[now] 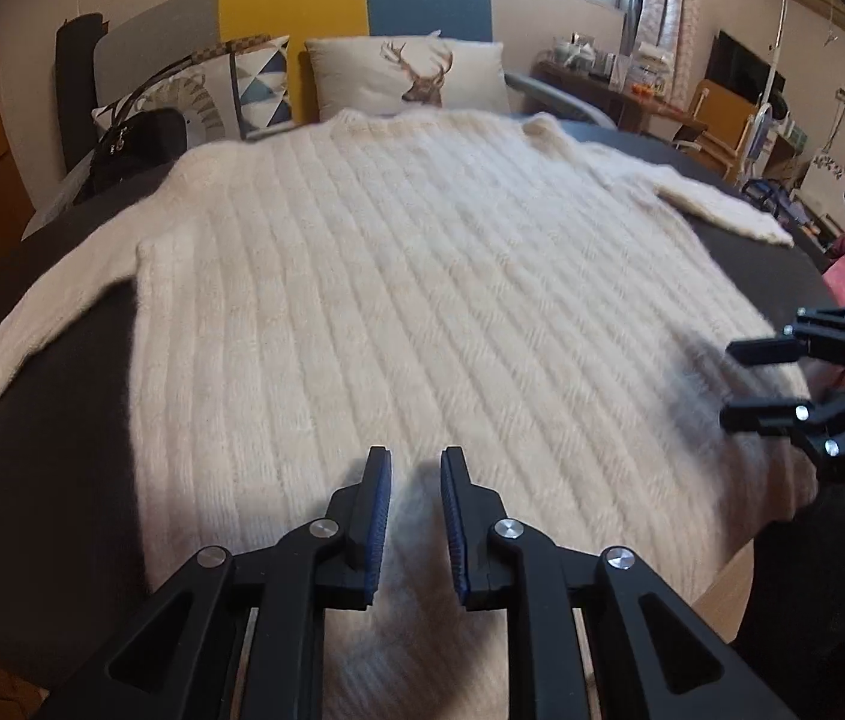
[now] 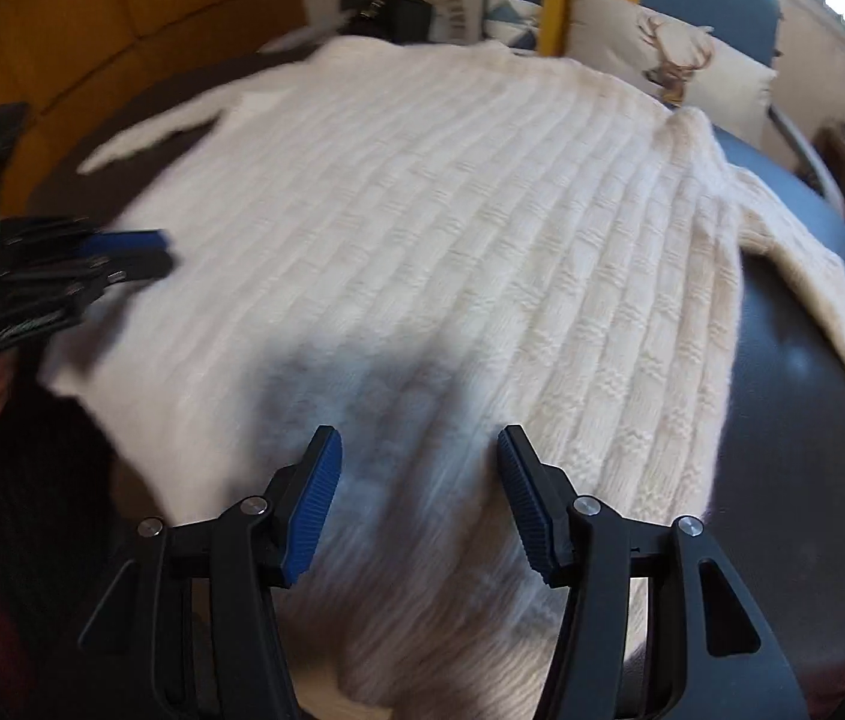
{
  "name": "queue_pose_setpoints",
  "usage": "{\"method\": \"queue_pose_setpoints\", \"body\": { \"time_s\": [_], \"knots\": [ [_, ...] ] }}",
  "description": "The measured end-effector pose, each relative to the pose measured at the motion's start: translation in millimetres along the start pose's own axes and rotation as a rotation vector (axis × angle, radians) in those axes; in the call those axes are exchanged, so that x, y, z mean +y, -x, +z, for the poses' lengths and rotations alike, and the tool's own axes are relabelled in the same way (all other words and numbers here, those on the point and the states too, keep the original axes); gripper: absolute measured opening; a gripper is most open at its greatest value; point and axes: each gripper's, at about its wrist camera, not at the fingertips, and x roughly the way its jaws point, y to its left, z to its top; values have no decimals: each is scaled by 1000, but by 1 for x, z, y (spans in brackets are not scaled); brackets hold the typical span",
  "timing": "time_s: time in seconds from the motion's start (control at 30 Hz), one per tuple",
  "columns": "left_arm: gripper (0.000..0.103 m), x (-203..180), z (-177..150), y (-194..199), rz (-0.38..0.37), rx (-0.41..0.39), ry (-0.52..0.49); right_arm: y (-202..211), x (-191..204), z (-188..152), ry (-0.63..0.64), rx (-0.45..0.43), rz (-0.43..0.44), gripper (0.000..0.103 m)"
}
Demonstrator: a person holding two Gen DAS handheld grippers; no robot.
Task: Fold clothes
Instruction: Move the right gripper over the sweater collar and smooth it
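A dark desk carries a white knitted sweater, spread flat with both sleeves out to the sides, its hem toward the cameras. Behind it stands a sofa with a deer pillow and a black bag. The left gripper hovers over the hem, fingers a little apart, holding nothing. The right gripper is over the hem too, on the sweater's right side, fingers wide apart and empty
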Motion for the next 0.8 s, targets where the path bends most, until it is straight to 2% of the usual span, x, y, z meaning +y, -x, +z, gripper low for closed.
{"method": "queue_pose_setpoints", "body": {
  "time_s": [0.07, 0.17, 0.23, 0.27, 0.3, 0.37, 0.4, 0.6, 0.7, 0.73, 0.8],
  "knots": [
    [16, 4, 23, -9, 28, -38, 12, 9, -1, 2, 14, -42, -6, 57],
    [16, 13, 61, -35, 77, -81, 37, 13, -27, 45, -27, -159, -120, 57],
    [16, 18, 86, -62, 123, -71, 58, -1, -47, 79, -79, -176, -180, 56],
    [16, 24, 93, -74, 143, -52, 78, -11, -58, 94, -91, -164, -209, 48],
    [16, 29, 99, -85, 161, -32, 99, -22, -68, 108, -103, -152, -238, 33],
    [16, 41, 100, -101, 171, -10, 140, -50, -83, 128, -88, -103, -288, 24],
    [16, 47, 97, -105, 161, -10, 160, -65, -89, 137, -76, -75, -312, 24],
    [19, 61, 74, -94, 65, -71, 224, -94, -124, 118, -123, -6, -358, 24],
    [19, 66, 72, -95, 38, -86, 252, -102, -138, 109, -162, 25, -369, 24],
    [19, 65, 73, -96, 43, -87, 248, -99, -139, 111, -190, 35, -361, 24],
    [19, 62, 74, -98, 61, -87, 232, -90, -131, 127, -219, -15, -273, 24]
  ]
}}
